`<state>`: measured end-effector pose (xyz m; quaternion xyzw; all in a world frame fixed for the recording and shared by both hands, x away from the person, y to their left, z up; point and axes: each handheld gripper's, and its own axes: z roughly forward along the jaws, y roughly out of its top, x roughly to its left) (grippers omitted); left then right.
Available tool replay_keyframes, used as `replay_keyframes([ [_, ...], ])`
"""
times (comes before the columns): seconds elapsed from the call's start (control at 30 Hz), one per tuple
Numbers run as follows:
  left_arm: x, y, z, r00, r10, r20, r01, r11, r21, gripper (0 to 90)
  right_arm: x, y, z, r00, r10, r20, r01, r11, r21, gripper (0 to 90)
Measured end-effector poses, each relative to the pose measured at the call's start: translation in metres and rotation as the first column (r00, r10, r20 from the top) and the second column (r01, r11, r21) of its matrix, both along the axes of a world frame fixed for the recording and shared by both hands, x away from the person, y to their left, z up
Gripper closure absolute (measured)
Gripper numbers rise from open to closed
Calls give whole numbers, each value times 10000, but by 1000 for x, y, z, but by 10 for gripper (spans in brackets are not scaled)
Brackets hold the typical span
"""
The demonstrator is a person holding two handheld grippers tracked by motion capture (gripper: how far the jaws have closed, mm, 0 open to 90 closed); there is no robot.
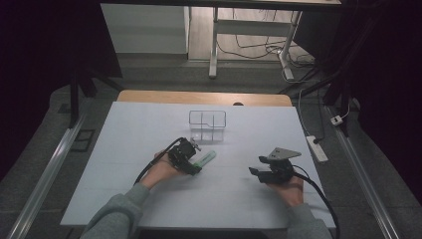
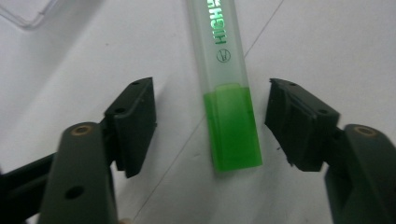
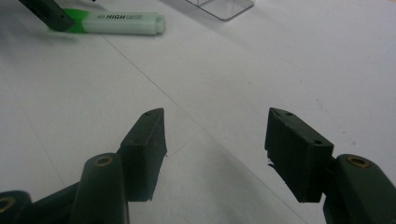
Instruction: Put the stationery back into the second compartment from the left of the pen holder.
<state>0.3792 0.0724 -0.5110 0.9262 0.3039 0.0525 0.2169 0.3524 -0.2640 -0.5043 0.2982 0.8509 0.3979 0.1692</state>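
- While the left claw point(image 2: 210, 126) straddles the green cap end of the highlighter point(image 2: 227, 98), its jaws stand apart on either side with clear gaps, pads touching nothing.
- Between those jaws the highlighter lies flat on the white tabletop point(image 1: 149, 199), just in front of the clear plastic organiser point(image 1: 207, 124) and near the left hand point(image 1: 161, 172).
- Over on the other side, the right claw point(image 3: 215, 149) hangs half-open above bare tabletop, holding nothing, well apart from the pen.
- Risk one: the jaws bracket only the last stretch of the cap, so a squeeze this far back could let the long barrel droop or pivot out.
- Risk two: the smooth plastic could slip if one pad lands first and nudges the pen sideways.
- Risk three: a claw coming in too low could scrape the tabletop and skid the pen away.
- As for heading, the long axis runs straight away from the left claw, cap end nearest it, pale barrel pointing toward the organiser's side; in the high view that is up and to the right.
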Motion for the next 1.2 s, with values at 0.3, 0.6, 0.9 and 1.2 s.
replay_keyframes([
  [0.3,0,-1,-1,9998,75,-169,-72,9998,193,489,0,0,1,10000,-72,-43,72,10000,42,376],
  [0.6,-2,-4,0,9997,125,-207,-120,9996,257,667,-1,0,1,10000,-64,-10,64,9999,108,377],
  [0.9,-3,-3,0,9999,-123,-6,123,9996,269,672,-2,0,2,10000,-83,29,82,9999,133,377],
  [1.2,-5,6,9,9982,-517,309,517,9987,14,672,-2,-2,4,9997,-51,227,46,9997,219,380],
])
